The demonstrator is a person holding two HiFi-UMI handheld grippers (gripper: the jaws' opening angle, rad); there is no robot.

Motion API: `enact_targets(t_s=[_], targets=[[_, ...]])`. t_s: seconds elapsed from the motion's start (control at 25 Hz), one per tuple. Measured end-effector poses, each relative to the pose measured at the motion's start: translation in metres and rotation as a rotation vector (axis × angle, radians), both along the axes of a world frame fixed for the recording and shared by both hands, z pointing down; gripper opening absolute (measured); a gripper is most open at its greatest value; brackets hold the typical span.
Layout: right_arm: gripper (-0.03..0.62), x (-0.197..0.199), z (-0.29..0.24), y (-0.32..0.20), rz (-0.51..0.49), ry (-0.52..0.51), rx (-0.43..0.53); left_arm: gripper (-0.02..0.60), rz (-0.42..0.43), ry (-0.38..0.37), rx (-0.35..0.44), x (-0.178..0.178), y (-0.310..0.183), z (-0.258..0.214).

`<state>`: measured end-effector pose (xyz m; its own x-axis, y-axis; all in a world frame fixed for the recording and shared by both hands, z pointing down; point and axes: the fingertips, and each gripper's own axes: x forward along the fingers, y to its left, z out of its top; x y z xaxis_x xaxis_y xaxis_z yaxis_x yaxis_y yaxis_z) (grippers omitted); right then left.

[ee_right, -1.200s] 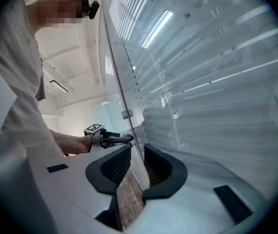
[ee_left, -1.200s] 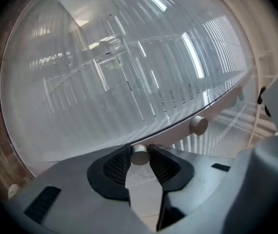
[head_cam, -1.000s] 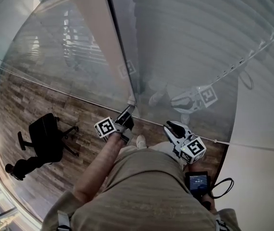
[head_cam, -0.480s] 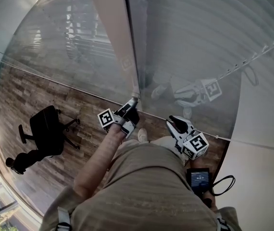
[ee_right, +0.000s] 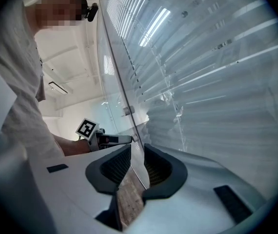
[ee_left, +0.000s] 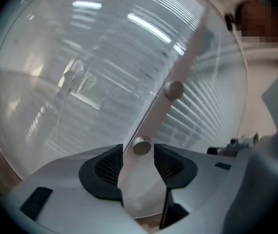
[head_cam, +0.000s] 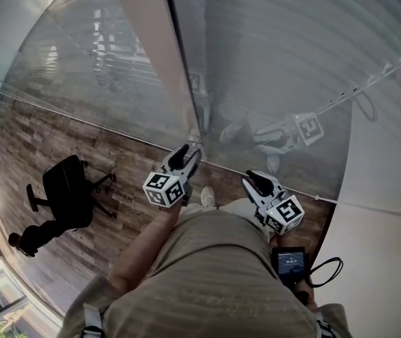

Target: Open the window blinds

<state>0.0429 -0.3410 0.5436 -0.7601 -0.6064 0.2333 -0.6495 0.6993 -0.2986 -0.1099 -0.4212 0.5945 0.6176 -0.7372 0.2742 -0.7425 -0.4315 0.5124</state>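
Left claw (ee_left: pixel 139 152): spread, just been opening; silver knob (ee_left: pixel 141 146) between pads (ee_left: pixel 110 165), unpinched.
Right claw (ee_right: pixel 137 152): slightly apart, empty.
Risk: you re-close off-centre, pads slip off knob, blinds (ee_right: pixel 217 82) fail to open.

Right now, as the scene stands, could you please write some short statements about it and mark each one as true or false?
1. A round knob stands between the jaws of the left tool. True.
2. The left tool's pads clamp the knob. False: they stand clear of it, and the jaws have just been opening.
3. The right tool holds a cord. False: its jaws stand apart with nothing between them.
4. A black office chair stands on the wooden floor. True.
5. The blinds are pulled fully up. False: their slats hang across the glass.
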Motion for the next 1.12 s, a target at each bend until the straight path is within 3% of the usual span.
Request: enact_targets(t_s=[0.08,0.16,0.32,0.44,0.76,1.12], targets=[[0.091,0.0,0.0,0.001,0.003,-0.003,-0.006,0.193,0.021,-0.191,0.076,0.004,0.002,-0.001],[0.091,0.0,-0.001,0.002,0.003,0.001,-0.007,0.194,0.019,-0.289,0.115,0.008,0.0,-0.004],[0.09,-0.001,-0.005,0.003,-0.003,0.009,-0.002,0.192,0.017,-0.363,0.11,0.016,-0.007,0.0],[0.091,0.001,-0.002,0.005,0.003,-0.002,-0.006,0.14,-0.004,-0.384,0.096,0.015,-0.01,0.004],[0.091,0.006,-0.001,0.007,0.013,-0.002,-0.005,0.135,-0.017,-0.25,0.015,0.013,-0.008,0.006],[0.09,0.003,-0.001,0.004,0.008,-0.002,0.003,0.132,-0.029,0.065,-0.164,0.013,-0.01,0.008]])
